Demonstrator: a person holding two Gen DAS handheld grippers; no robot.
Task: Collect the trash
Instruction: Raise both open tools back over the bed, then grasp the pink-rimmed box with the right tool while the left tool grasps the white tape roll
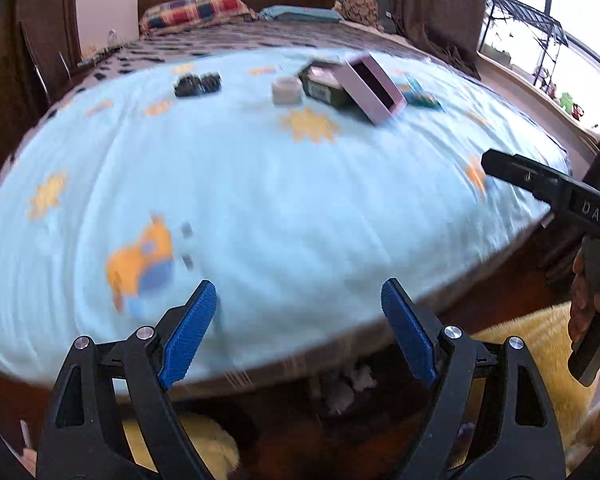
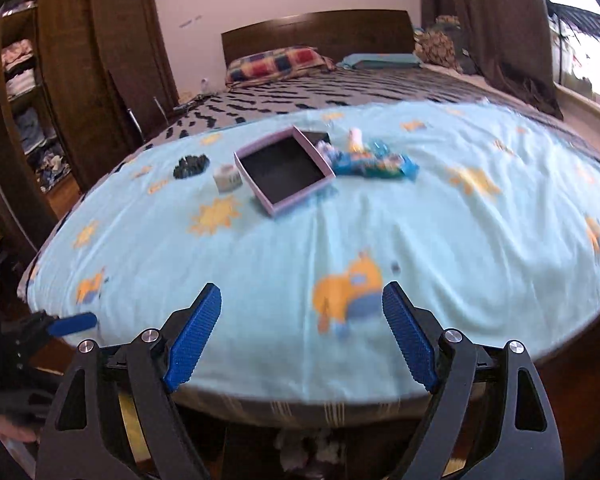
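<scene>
A pink open box (image 2: 286,168) with a dark inside lies on the light blue bed sheet (image 2: 420,240); it also shows in the left wrist view (image 1: 374,88). Beside it lie blue wrappers (image 2: 374,162), a small white cup-like piece (image 2: 228,178) and a black crumpled item (image 2: 190,166). The same white piece (image 1: 286,91) and black item (image 1: 198,85) show in the left wrist view, with a dark green packet (image 1: 324,90). My left gripper (image 1: 298,332) is open and empty near the bed's front edge. My right gripper (image 2: 302,336) is open and empty, also short of the items.
The bed has a dark patterned cover (image 2: 340,92), a checked pillow (image 2: 276,62) and a wooden headboard (image 2: 320,30). A wardrobe (image 2: 80,60) stands at left, a window (image 1: 560,32) at right. A yellow rug (image 1: 540,344) lies below. The right gripper's body (image 1: 548,188) juts in from the right.
</scene>
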